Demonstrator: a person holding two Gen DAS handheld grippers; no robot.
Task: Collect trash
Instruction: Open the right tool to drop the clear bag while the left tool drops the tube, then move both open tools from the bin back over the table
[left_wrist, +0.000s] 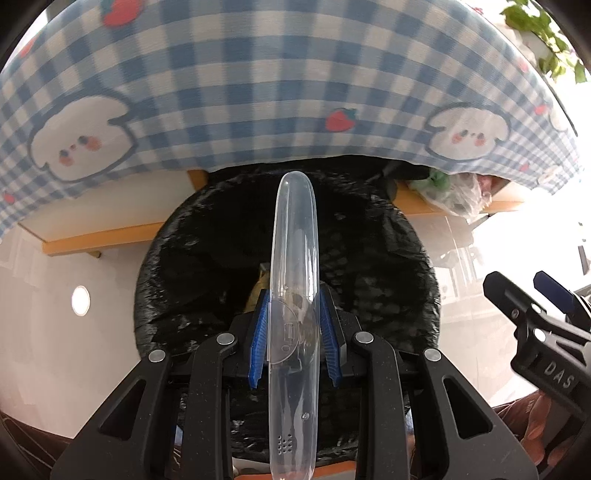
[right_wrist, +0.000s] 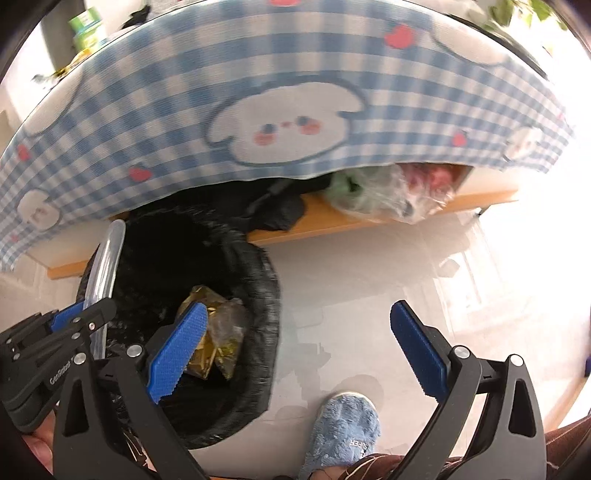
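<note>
Clear plastic case (left_wrist: 293, 295) pinched upright in the left gripper (left_wrist: 294, 332), right over the black-lined trash bin (left_wrist: 388, 258). Yellowish wrappers (right_wrist: 212, 332) already down inside. Right gripper (right_wrist: 295, 349) spread wide, holding nothing, above white floor beside a blue fuzzy slipper (right_wrist: 341, 432). Checkered tablecloth (left_wrist: 258, 85) hanging behind.

"DAS" stands in white on the right gripper (left_wrist: 546, 291); "GenRobot" on the left gripper (right_wrist: 79, 317); "SUPER" on the blue slipper (right_wrist: 345, 435).
</note>
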